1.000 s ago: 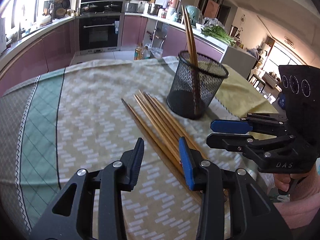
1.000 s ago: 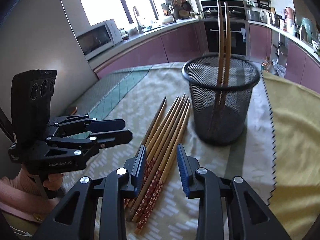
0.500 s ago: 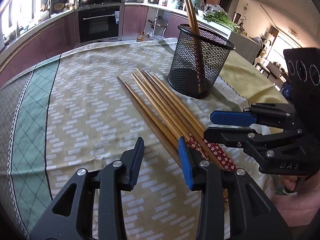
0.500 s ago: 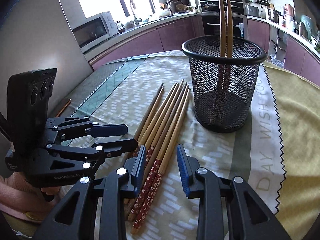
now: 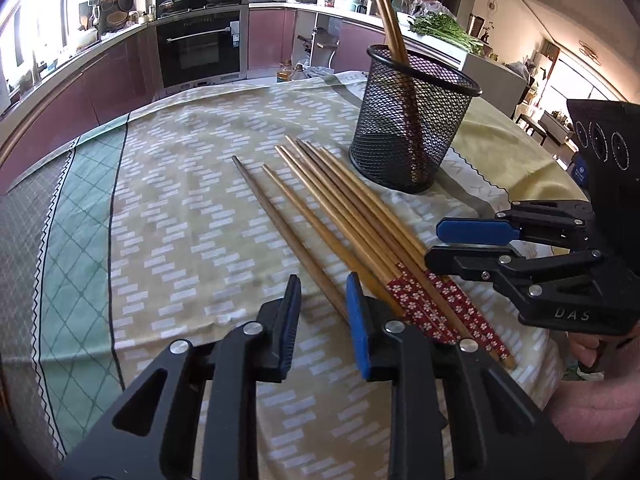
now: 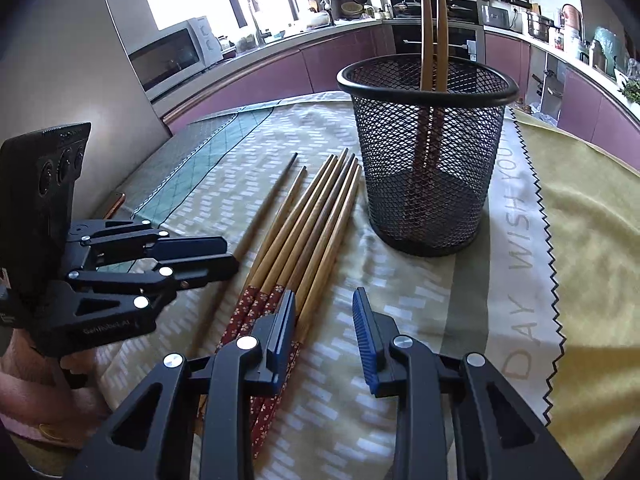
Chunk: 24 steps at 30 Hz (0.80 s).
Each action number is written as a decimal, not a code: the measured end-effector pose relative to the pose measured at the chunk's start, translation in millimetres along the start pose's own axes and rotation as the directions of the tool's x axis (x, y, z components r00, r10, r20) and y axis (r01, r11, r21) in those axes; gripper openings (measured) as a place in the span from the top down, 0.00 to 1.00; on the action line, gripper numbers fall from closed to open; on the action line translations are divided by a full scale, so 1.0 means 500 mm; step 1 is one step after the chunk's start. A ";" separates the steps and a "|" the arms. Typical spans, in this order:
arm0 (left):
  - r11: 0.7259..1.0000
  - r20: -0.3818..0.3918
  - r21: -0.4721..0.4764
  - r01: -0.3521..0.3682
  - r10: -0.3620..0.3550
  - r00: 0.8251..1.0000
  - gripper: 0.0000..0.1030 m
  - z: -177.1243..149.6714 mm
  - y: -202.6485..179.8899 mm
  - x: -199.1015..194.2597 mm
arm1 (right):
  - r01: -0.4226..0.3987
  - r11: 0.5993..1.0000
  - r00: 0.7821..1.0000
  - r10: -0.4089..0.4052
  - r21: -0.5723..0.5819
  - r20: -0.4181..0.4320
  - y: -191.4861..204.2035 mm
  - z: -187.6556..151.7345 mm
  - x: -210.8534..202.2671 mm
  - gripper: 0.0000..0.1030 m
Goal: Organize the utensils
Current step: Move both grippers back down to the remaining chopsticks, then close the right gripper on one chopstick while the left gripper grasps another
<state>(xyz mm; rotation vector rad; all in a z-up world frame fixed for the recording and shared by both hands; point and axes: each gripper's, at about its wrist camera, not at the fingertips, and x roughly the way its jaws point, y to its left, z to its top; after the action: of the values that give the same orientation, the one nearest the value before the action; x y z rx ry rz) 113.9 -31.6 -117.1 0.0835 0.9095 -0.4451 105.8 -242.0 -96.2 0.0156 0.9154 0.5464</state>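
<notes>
Several wooden chopsticks (image 5: 340,216) (image 6: 304,232) lie side by side on the tablecloth, their red flower-patterned ends toward me. A black mesh cup (image 5: 412,120) (image 6: 428,160) stands just beyond them with two chopsticks (image 5: 390,20) (image 6: 434,20) upright inside. My left gripper (image 5: 323,300) (image 6: 230,254) hovers over the near end of the darkest, leftmost chopstick; its jaws are closing, that end lies between them, and the pads do not press it. My right gripper (image 6: 324,312) (image 5: 432,244) hangs over the patterned ends, jaws closing slightly, with the rightmost chopstick under the gap.
The patterned tablecloth (image 5: 180,220) covers the table, with a yellow cloth (image 6: 580,220) to the right of the cup. Kitchen counters, an oven (image 5: 200,48) and a microwave (image 6: 172,52) line the room behind. A person's hands hold both grippers near the table's front edge.
The left jaws have narrowed. Both views have tipped downward, bringing the chopsticks' patterned ends into sight. The chopsticks and cup have not moved.
</notes>
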 end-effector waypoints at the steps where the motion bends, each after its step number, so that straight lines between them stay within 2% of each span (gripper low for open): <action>1: 1.000 0.000 -0.002 0.002 -0.002 1.000 0.80 -0.002 0.003 -0.002 | 0.004 1.000 1.000 -0.004 -0.001 -0.001 0.000 0.000 0.000 0.76; 3: 1.000 -0.002 -0.009 0.005 -0.005 1.000 0.82 -0.004 0.011 -0.004 | 0.010 1.000 1.000 -0.010 -0.005 -0.003 0.000 0.001 0.001 0.76; 10: 1.000 -0.011 -0.020 -0.012 0.011 1.000 0.73 0.002 0.022 0.004 | 0.045 0.999 0.999 -0.045 -0.011 -0.001 0.003 0.019 0.014 0.76; 15: 0.999 -0.018 -0.039 -0.007 0.006 1.000 0.72 0.016 0.030 0.017 | 0.087 0.996 0.996 -0.087 -0.019 -0.004 0.004 0.036 0.035 0.76; 18: 0.999 -0.020 -0.044 -0.013 0.012 1.000 0.75 0.025 0.034 0.024 | 0.104 0.994 0.995 -0.104 -0.029 0.000 0.006 0.043 0.043 0.77; 24: 0.997 -0.010 -0.075 -0.021 0.020 1.000 0.85 0.031 0.040 0.032 | 0.096 0.995 0.995 -0.096 -0.002 0.003 0.000 0.049 0.046 0.91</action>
<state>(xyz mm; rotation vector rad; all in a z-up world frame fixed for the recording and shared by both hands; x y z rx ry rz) 142.2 -23.1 -122.2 0.0269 0.9330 -0.3913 135.5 -226.5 -98.5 -0.0292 0.9083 0.4578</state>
